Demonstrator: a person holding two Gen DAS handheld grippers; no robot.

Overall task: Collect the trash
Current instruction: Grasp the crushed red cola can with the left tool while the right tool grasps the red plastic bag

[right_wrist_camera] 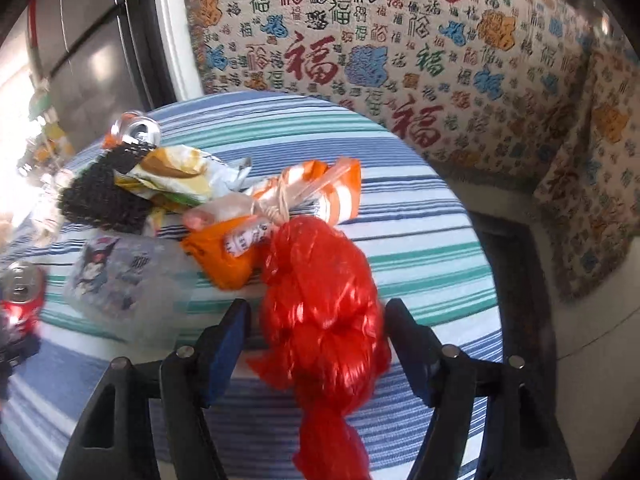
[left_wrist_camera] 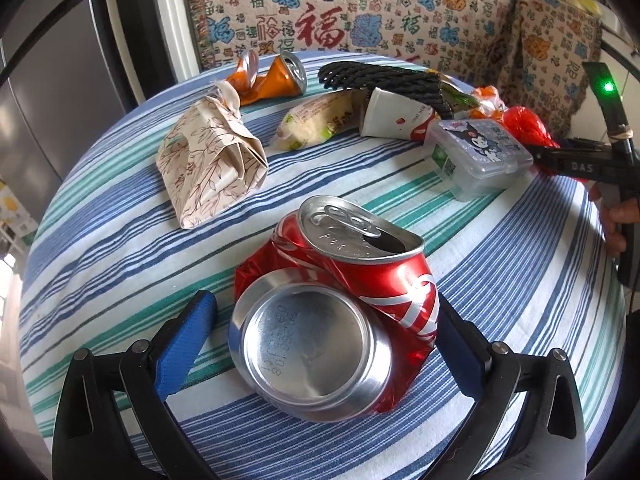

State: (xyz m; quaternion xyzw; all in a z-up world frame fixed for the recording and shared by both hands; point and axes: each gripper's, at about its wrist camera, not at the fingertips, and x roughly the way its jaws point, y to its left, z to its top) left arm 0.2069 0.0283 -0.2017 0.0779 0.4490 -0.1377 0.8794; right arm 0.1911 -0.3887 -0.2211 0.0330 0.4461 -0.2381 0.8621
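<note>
A crushed red soda can [left_wrist_camera: 340, 312] lies on the striped tablecloth [left_wrist_camera: 100, 272] between the fingers of my open left gripper [left_wrist_camera: 324, 316]; the right pad touches it, the left pad stands apart. My right gripper [right_wrist_camera: 316, 332] is open around a crumpled red plastic bag [right_wrist_camera: 324, 320]; its body also shows in the left wrist view [left_wrist_camera: 576, 164]. Other trash lies on the table: a folded floral paper bag [left_wrist_camera: 212, 160], a crushed orange can [left_wrist_camera: 272, 76], a snack wrapper [left_wrist_camera: 320, 120], a paper cup [left_wrist_camera: 396, 116], a clear plastic box [left_wrist_camera: 476, 156], and an orange bag [right_wrist_camera: 288, 208].
A black mesh piece [left_wrist_camera: 384, 80] lies at the back of the round table. A sofa with a patterned cover [left_wrist_camera: 360, 8] stands behind it. The table edge [right_wrist_camera: 480, 240] drops off to the right, and a dark cabinet [left_wrist_camera: 52, 60] stands at the left.
</note>
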